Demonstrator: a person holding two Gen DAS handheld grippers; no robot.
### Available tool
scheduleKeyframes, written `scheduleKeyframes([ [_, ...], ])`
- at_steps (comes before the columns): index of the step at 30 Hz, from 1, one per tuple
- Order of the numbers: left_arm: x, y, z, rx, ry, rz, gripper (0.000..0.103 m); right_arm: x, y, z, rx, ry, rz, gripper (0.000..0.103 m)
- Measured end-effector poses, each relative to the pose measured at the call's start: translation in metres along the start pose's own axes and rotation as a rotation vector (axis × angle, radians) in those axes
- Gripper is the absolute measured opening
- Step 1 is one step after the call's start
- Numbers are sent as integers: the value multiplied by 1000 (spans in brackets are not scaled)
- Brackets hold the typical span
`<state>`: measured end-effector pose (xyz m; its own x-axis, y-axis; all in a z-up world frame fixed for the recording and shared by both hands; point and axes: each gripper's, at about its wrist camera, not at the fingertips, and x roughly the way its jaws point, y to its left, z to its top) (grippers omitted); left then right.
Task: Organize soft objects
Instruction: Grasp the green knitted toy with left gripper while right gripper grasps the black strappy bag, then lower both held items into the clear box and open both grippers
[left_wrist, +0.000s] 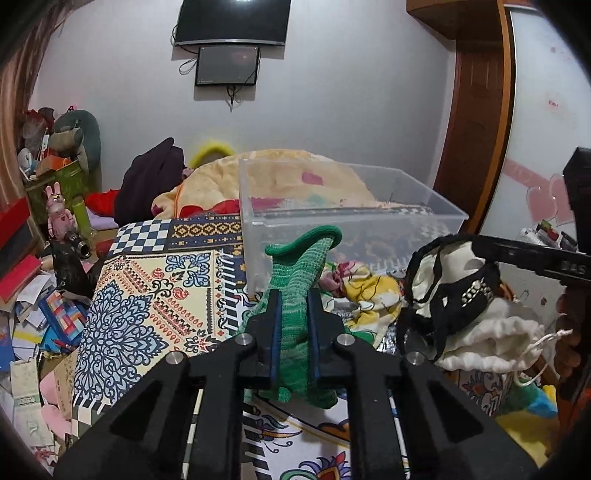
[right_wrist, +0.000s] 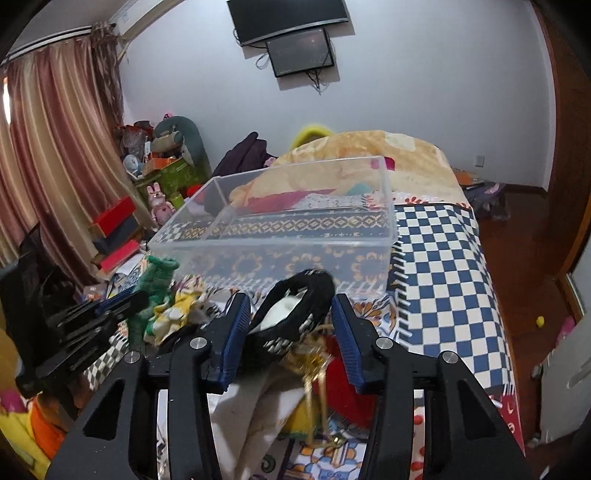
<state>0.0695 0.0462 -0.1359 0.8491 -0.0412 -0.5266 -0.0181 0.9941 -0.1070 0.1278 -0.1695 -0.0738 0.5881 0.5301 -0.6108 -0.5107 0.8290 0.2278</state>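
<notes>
My left gripper is shut on a green knitted sock, held above the patterned bedspread just in front of a clear plastic bin. The sock also shows in the right wrist view. My right gripper is open, its jaws on either side of a black-trimmed white cap that droops between them without being clamped. In the left wrist view the cap hangs near the right gripper's finger. A white drawstring pouch lies under it.
A yellow floral cloth lies between the sock and the cap. The bin sits on the bed with a folded blanket behind it. Boxes, toys and papers crowd the floor on the left. A wooden door stands at right.
</notes>
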Motion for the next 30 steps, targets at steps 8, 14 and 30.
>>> scheduleKeyframes([
  [8,-16,8,10,-17,-59,0,9,13,7,8,-41,47,-9,18],
  [14,-27,5,15,-5,-91,16,9,3,18,18,-62,-15,11,12],
  [30,-31,-9,65,65,-177,32,9,-16,41,72,-161,-173,36,11],
])
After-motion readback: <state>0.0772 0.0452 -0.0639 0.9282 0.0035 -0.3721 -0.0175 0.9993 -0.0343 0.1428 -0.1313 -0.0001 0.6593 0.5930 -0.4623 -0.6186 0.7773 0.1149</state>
